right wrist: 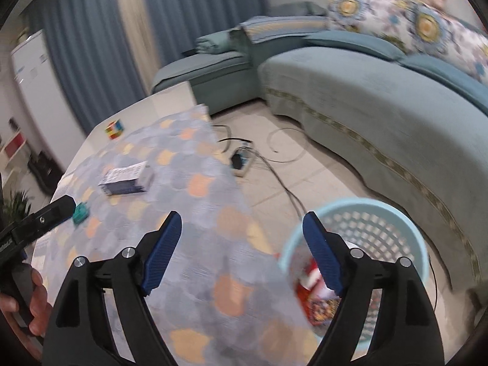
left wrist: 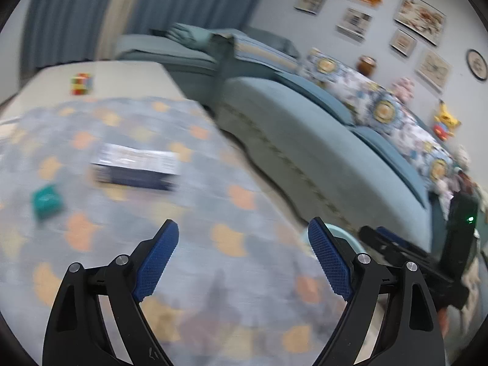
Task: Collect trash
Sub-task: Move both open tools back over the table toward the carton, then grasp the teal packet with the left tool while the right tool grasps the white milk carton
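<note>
Both grippers empty, jaws spread wide, nothing between the pads. Left gripper (left wrist: 243, 244) hangs over the patterned tablecloth (left wrist: 128, 140); ahead and to its left lie the dark flat box (left wrist: 135, 169) and a small teal item (left wrist: 47, 202), with a colour cube (left wrist: 81, 84) farther ahead near the table's far end. Right gripper (right wrist: 241, 238) sits at the table's right edge, its right finger over the rim of the light blue basket (right wrist: 405, 231), which stands on the floor just beside the table and below that gripper. Red and patterned wrappers (right wrist: 317, 292) already lie in the basket. Judgement: a drop looks done and the step in hand is going for the next piece. Which table items count as trash cannot be told; the teal item is blurred, its kind unclear. To do it well: send the nearer gripper, the left, forward and left, slow down before contact since both views are smeared, lower the pads to straddle the teal item flat on the cloth, and close without pinching fabric. Keep the right gripper clear of the basket rim so it does not tip. The cable (right wrist: 283, 189) and power strip (right wrist: 242, 160) on the floor are ahead of the basket, not in the path.
</note>
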